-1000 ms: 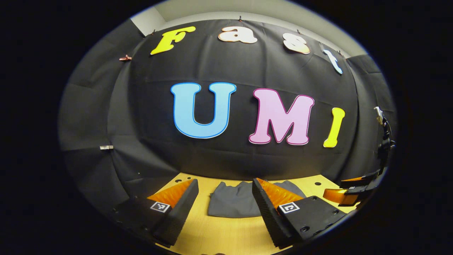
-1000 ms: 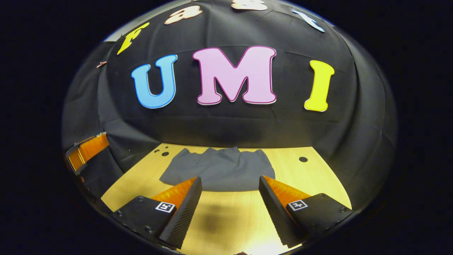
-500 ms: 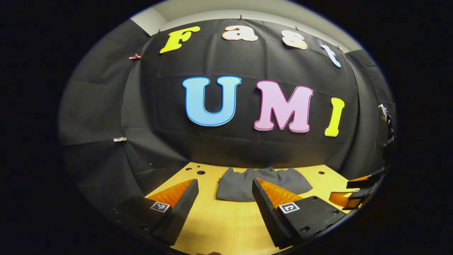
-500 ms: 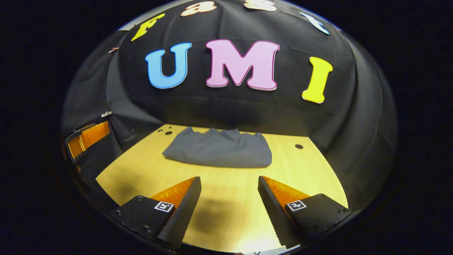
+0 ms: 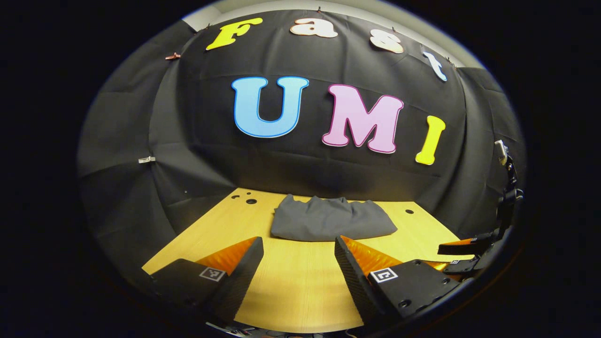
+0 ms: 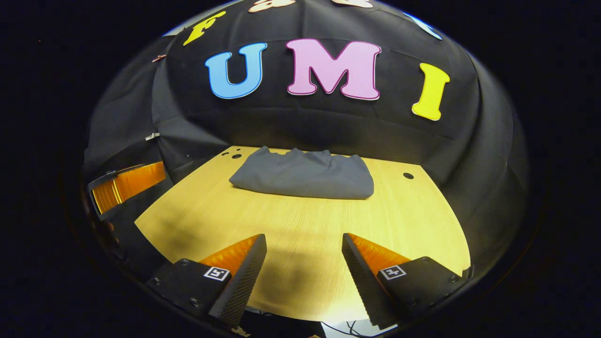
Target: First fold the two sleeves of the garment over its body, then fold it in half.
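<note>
Folded garment (image 6: 303, 179) lying as a compact bundle at the far side of the counter (image 6: 305, 244), both folds apparently done; left hand-held gripper (image 5: 298, 267) and right hand-held gripper (image 6: 304, 270) wide open, empty, near edge; nothing remains but withdrawal.
</note>
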### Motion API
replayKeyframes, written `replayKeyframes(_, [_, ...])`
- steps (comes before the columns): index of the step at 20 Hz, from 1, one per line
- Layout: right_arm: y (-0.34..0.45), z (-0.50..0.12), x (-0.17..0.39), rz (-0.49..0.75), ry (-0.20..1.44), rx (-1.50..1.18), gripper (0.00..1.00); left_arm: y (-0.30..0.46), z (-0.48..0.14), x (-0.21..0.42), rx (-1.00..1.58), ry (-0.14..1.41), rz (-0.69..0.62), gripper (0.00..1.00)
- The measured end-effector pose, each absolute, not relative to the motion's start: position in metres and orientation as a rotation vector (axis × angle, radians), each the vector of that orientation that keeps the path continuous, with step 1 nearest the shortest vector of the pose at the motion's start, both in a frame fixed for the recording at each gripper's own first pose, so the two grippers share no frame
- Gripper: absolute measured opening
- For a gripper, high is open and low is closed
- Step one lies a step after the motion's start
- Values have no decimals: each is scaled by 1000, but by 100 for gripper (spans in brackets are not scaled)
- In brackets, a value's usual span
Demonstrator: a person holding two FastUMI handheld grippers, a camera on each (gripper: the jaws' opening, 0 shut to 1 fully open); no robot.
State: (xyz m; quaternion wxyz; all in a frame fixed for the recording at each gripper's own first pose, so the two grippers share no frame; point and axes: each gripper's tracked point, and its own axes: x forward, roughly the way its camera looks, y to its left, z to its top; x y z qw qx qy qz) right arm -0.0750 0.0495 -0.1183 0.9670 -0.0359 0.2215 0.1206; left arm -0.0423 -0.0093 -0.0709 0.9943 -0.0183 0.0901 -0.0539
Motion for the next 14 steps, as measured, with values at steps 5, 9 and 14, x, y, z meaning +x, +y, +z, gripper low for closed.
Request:
replayKeyframes(5, [49,-123,-78,245,468,-58,99,-9,-83,-43,-6,205,-113,96])
replayKeyframes(9, [45,-127,-75,219,476,-28,99,-7,-88,-39,4,220,-110,96])
replayKeyframes(14, [41,-131,-68,191,489,9,99,-8,-93,-31,33,234,-121,96])
